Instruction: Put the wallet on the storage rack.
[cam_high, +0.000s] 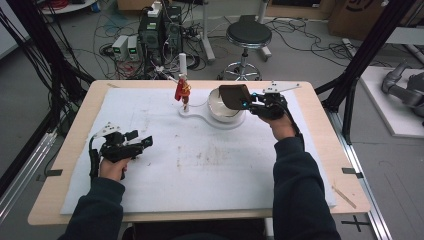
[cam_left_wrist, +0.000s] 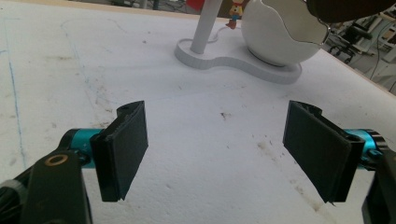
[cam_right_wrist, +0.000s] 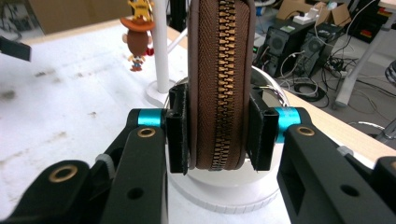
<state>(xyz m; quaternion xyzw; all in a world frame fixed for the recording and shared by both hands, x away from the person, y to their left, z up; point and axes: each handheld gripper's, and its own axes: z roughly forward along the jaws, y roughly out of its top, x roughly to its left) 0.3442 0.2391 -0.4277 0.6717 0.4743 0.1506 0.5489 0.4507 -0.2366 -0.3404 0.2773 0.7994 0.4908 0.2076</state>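
A brown zippered pouch (cam_right_wrist: 219, 79) stands on edge between the jaws of my right gripper (cam_right_wrist: 217, 135), which is shut on it. In the high view the pouch (cam_high: 234, 96) hangs just above a white bowl (cam_high: 220, 111) on a white stand base (cam_high: 200, 119) at the table's far middle. A white post (cam_high: 182, 65) rises from that base, and a small red and yellow figure (cam_high: 182, 91) hangs on it. My left gripper (cam_high: 140, 141) rests low at the table's left, open, with nothing between its pads (cam_left_wrist: 123, 149).
A white foam mat (cam_high: 200, 165) covers the wooden table. Beyond the far edge are a black stool (cam_high: 248, 35), computer boxes (cam_high: 160, 30) and loose cables on the floor. A black frame post (cam_high: 367, 50) stands at the right.
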